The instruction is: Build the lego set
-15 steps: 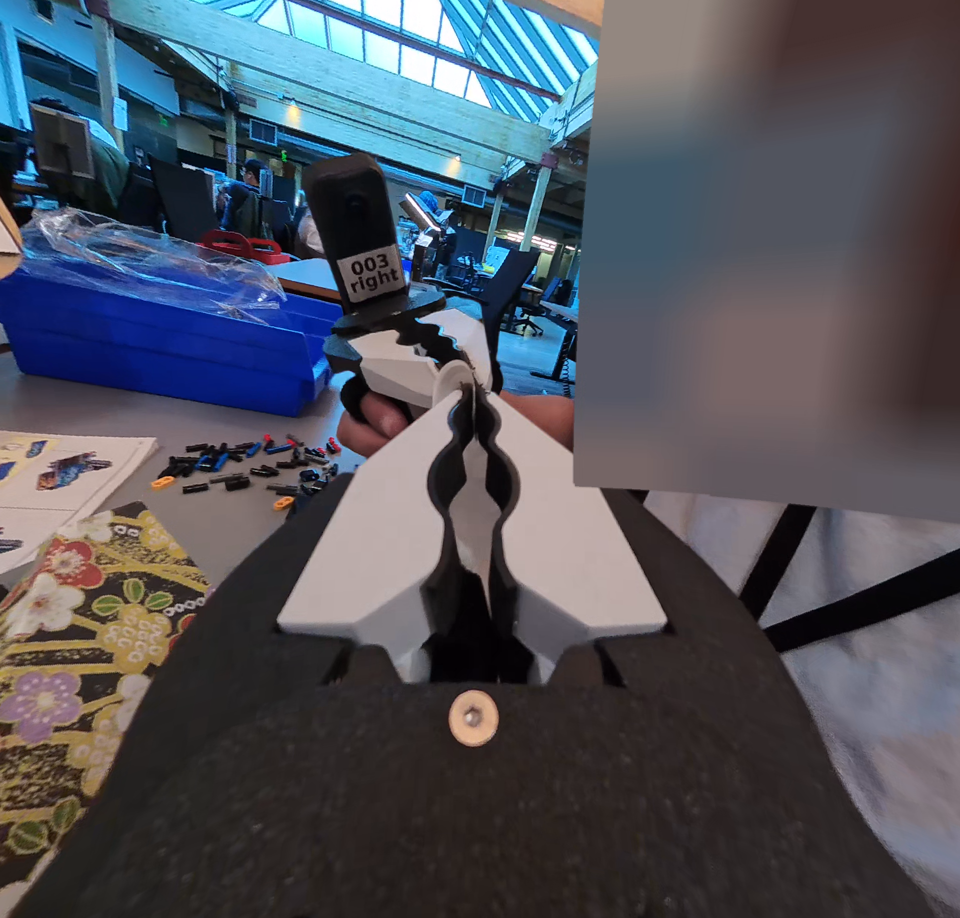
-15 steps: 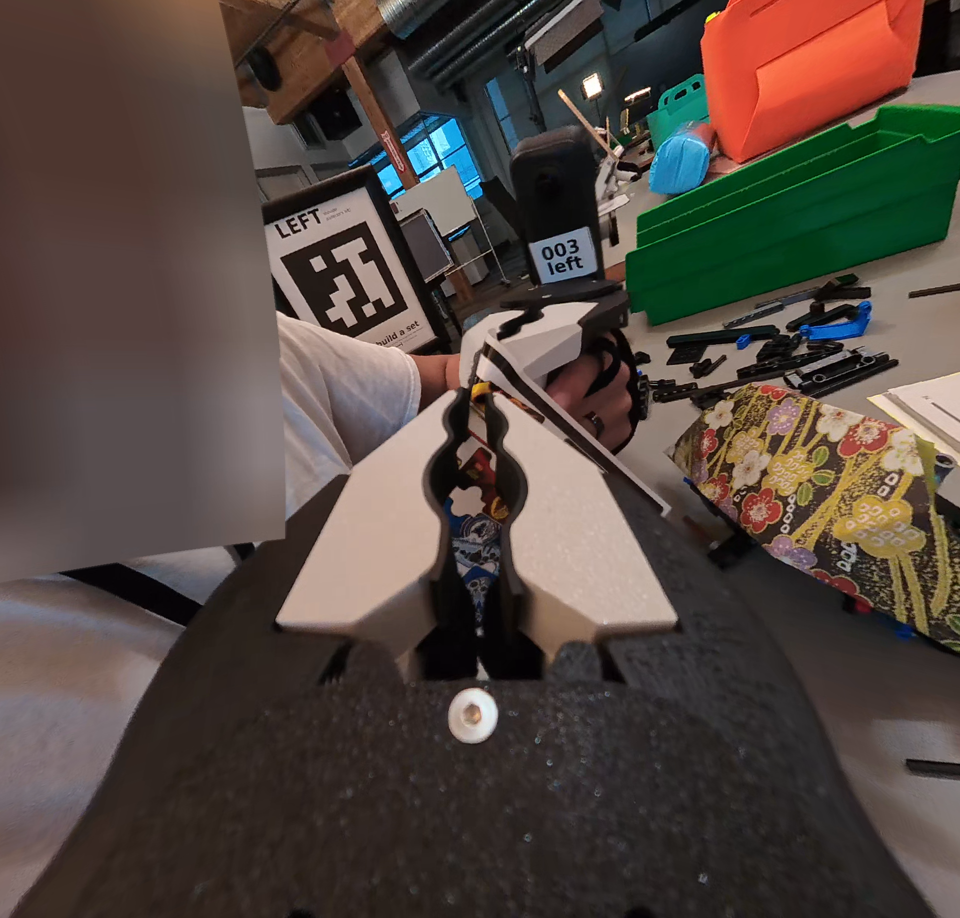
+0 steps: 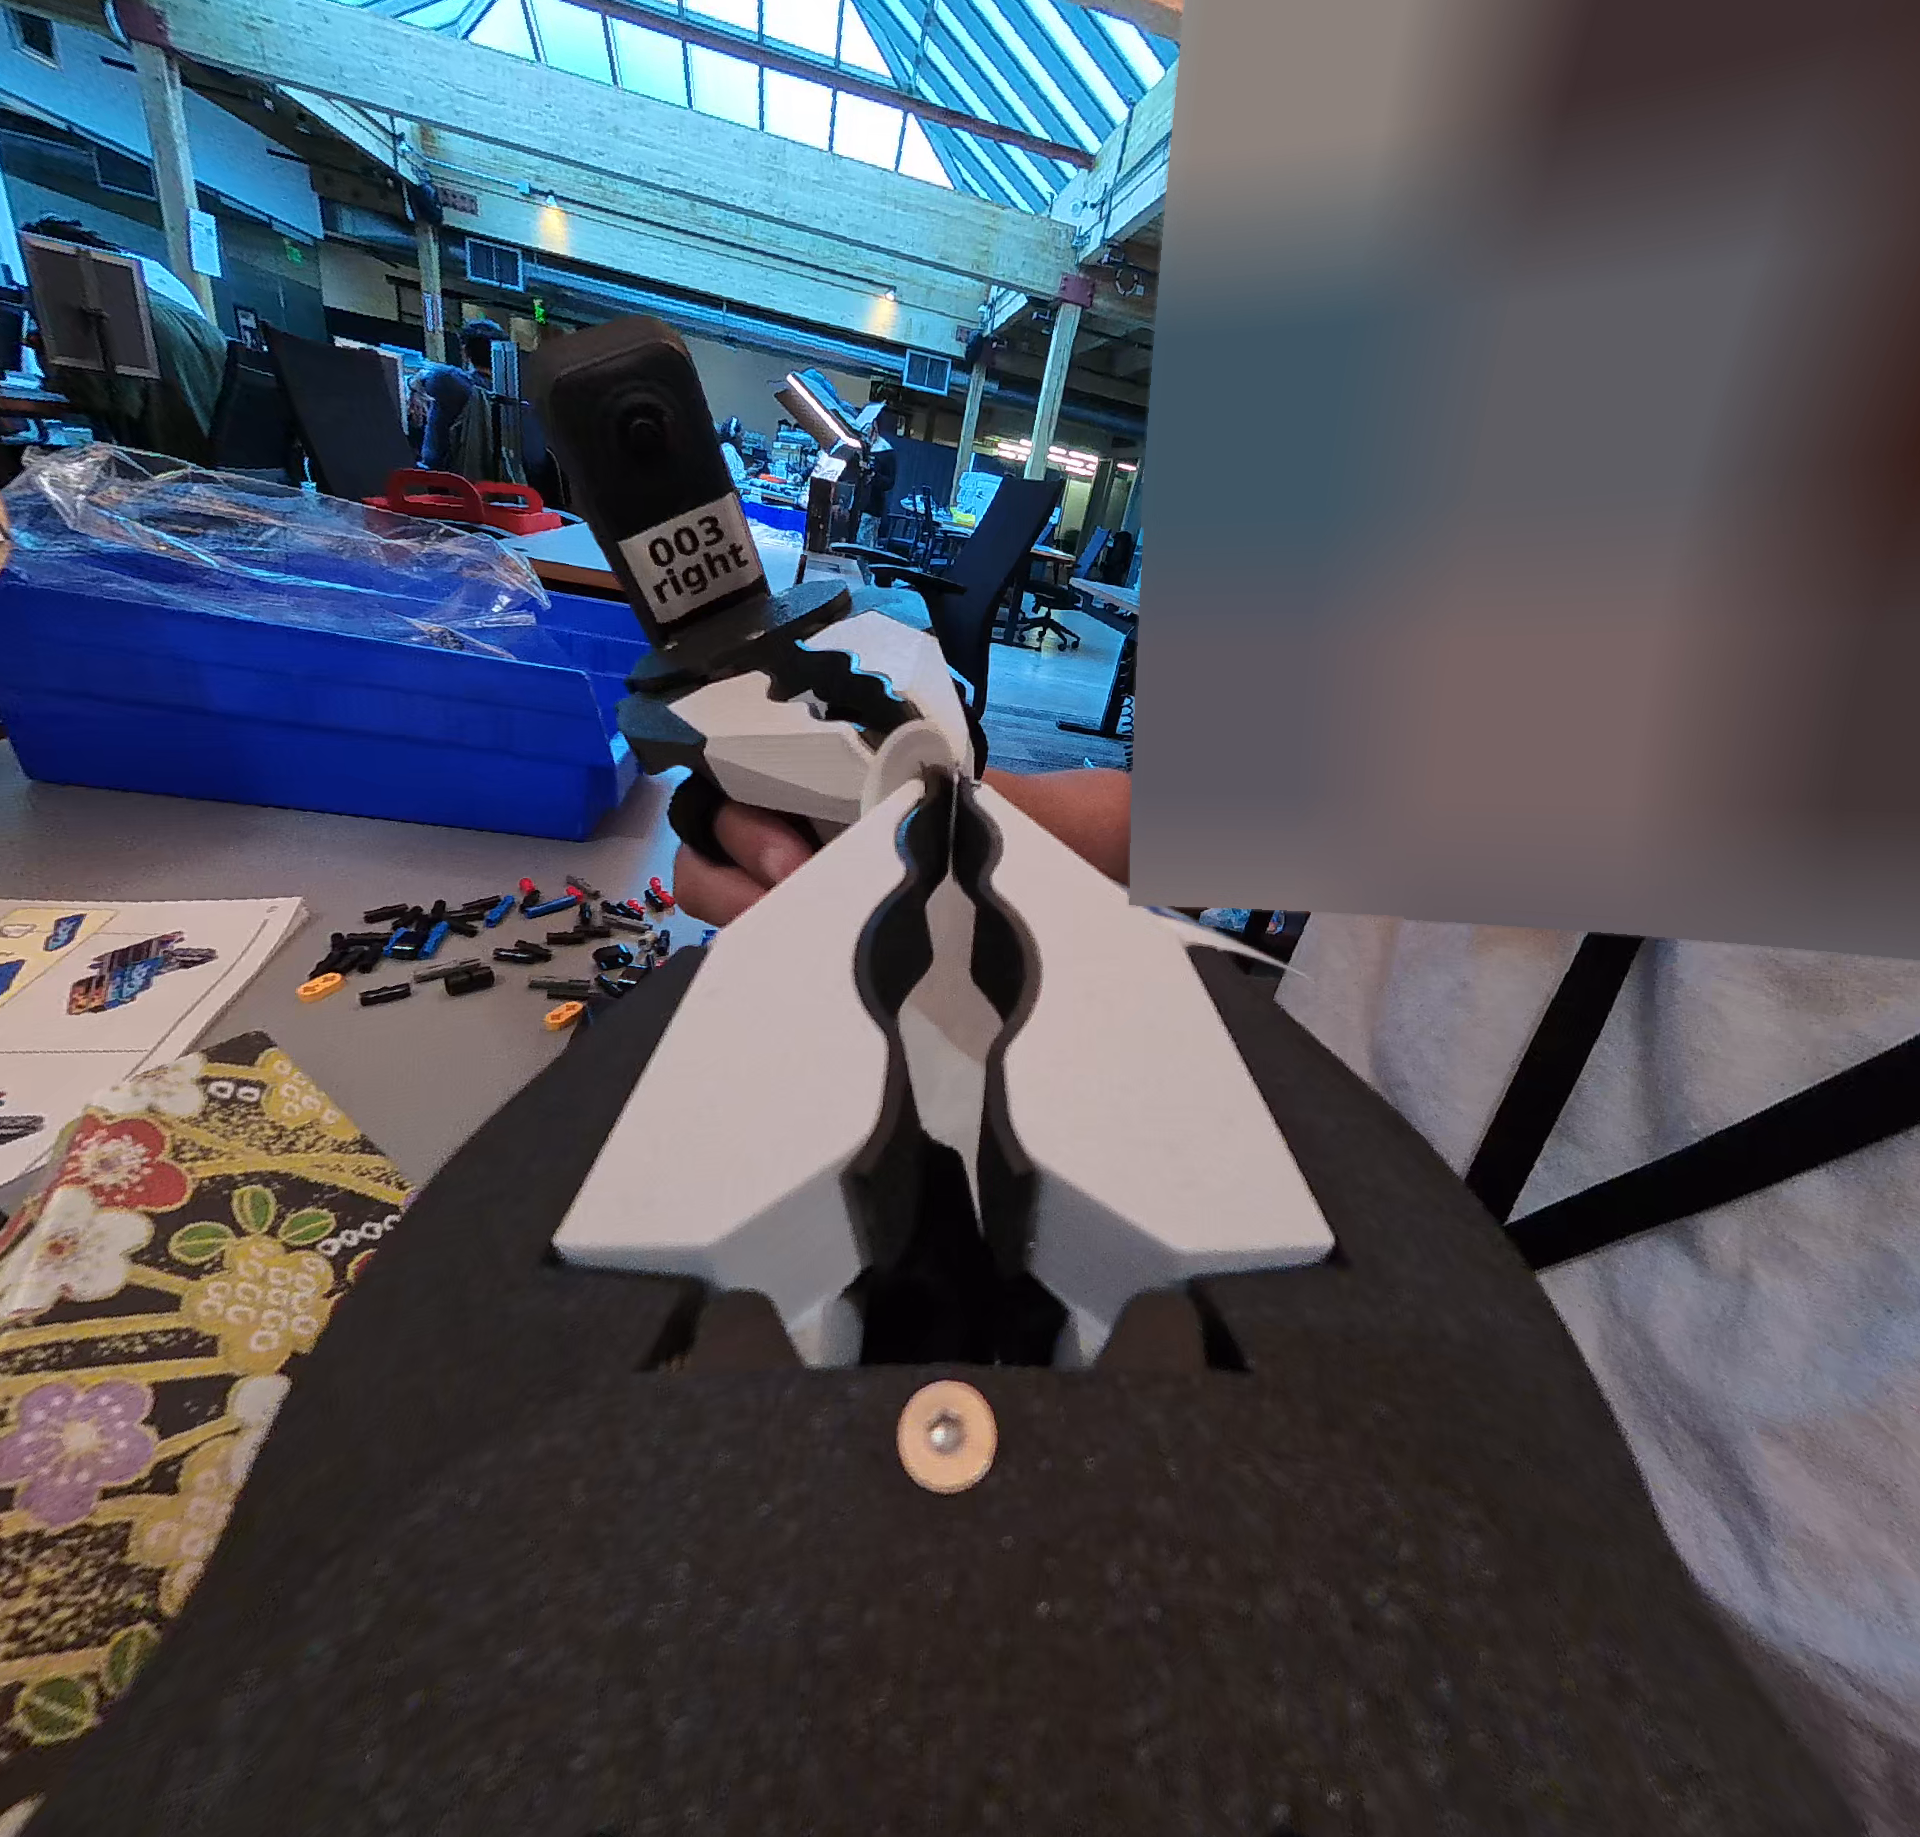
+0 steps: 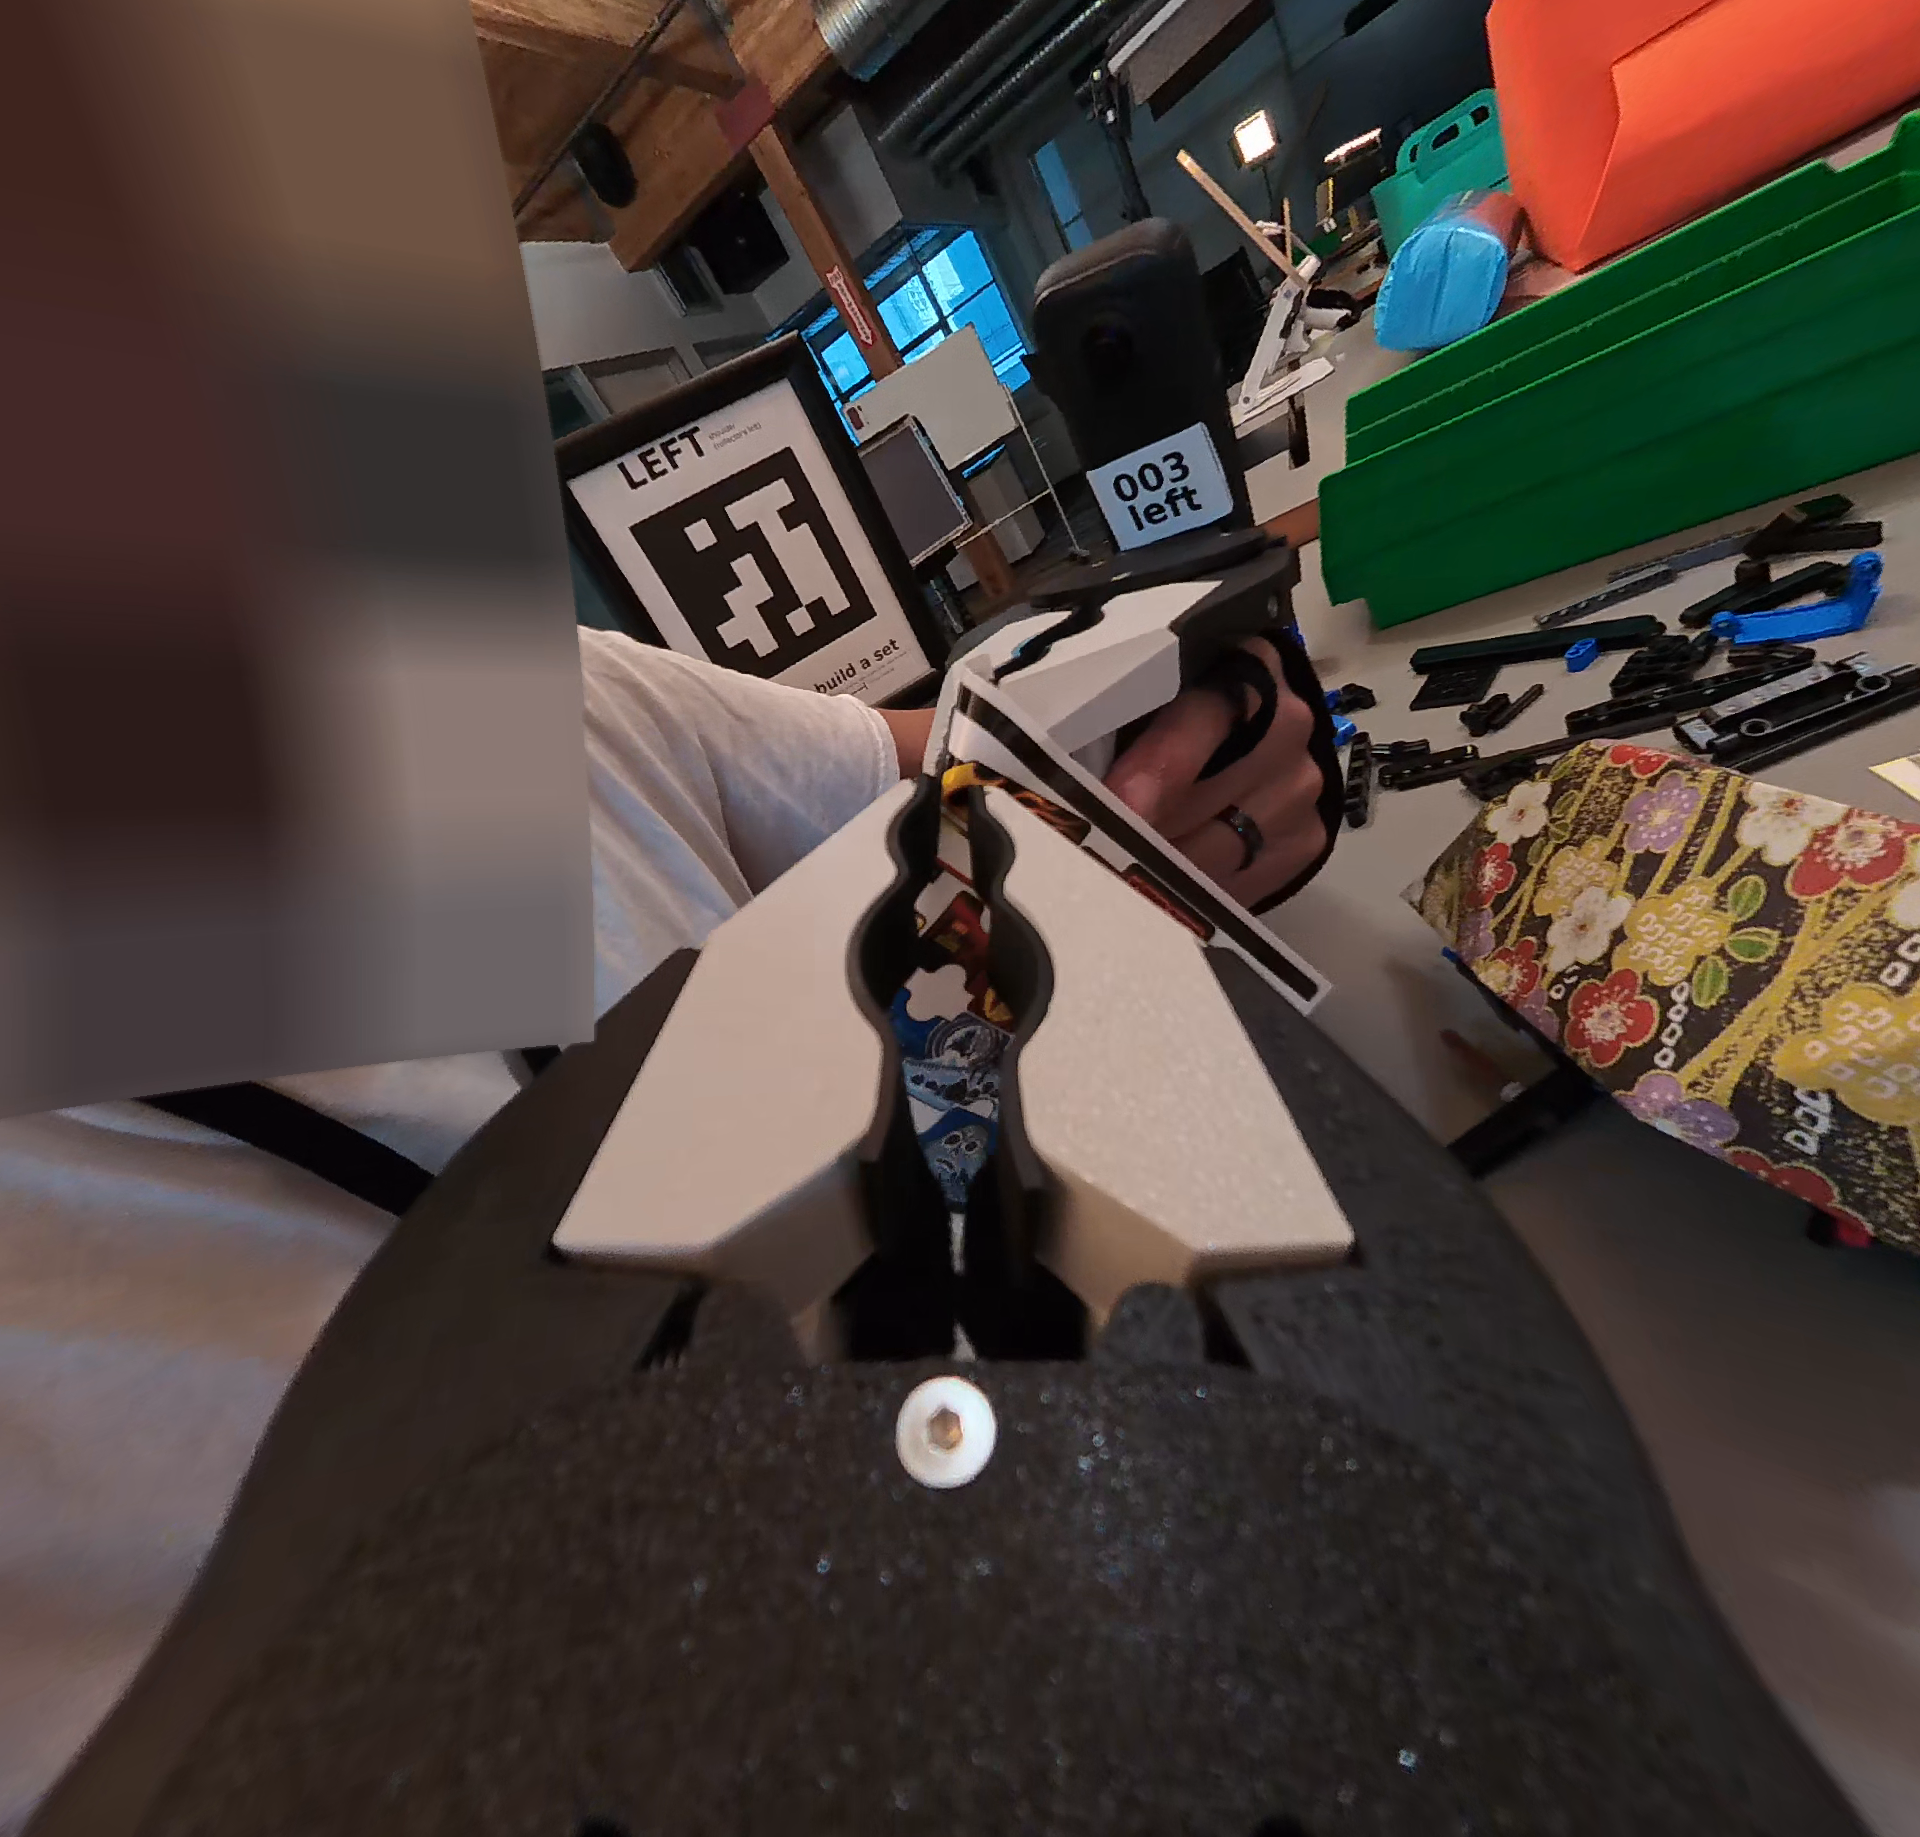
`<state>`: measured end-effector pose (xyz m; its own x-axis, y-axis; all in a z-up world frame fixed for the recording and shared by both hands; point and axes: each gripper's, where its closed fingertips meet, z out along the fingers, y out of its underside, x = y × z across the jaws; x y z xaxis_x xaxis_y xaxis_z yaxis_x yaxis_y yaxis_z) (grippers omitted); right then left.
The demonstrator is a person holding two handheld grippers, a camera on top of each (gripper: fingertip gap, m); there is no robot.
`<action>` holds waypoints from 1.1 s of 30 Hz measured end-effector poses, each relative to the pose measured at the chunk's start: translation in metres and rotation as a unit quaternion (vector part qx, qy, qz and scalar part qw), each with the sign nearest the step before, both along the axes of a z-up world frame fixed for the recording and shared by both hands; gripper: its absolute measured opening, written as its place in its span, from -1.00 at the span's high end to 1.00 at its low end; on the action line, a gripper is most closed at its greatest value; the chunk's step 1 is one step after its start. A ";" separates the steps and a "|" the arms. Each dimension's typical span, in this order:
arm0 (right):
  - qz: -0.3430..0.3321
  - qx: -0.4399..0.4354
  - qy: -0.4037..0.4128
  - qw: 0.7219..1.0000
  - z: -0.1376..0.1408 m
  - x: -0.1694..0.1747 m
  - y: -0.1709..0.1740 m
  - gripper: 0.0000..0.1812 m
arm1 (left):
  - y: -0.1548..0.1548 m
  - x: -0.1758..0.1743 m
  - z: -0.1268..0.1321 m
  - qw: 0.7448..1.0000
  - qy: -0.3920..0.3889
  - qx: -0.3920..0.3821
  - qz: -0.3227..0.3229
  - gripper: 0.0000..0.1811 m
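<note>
A thin sticker sheet with colourful prints (image 4: 1143, 883) is held in the air between both grippers, above the person's lap at the table's near edge. My right gripper (image 4: 951, 800) is shut on one end of it; the printed face shows between its fingers. My left gripper (image 3: 948, 790) is shut on the other end, where I see the sheet's white back (image 3: 940, 1039). The two grippers face each other with tips almost touching: the right one (image 3: 914, 753) shows in the left wrist view, the left one (image 4: 961, 691) in the right wrist view. Loose small pins (image 3: 488, 946) and black and blue beams (image 4: 1714, 665) lie on the grey table.
An instruction booklet (image 3: 135, 966) and a floral cloth (image 3: 135, 1320) lie at the table's near side; the cloth also shows in the right wrist view (image 4: 1714, 956). A blue bin (image 3: 312, 707), a green bin (image 4: 1621, 437), an orange case (image 4: 1714, 73) and a marker sign (image 4: 748, 551) stand around. My two grippers' fingertips are within a few centimetres of each other.
Both grippers stay shut on the sheet. The right gripper has shifted slightly to the left in the left wrist view; otherwise little differs.
</note>
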<state>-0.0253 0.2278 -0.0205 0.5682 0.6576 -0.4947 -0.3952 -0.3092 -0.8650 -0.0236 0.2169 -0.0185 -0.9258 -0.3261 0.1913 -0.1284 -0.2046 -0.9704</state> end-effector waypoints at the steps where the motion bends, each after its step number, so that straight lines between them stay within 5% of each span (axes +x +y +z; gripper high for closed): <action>1: 0.000 0.000 0.002 1.000 0.000 0.000 0.000 0.96 | 0.000 0.000 0.000 1.000 0.000 0.000 0.000 1.00; 33: 0.008 -0.009 0.061 0.998 0.004 0.004 0.002 1.00 | 0.001 0.000 0.000 1.000 0.009 -0.013 -0.009 1.00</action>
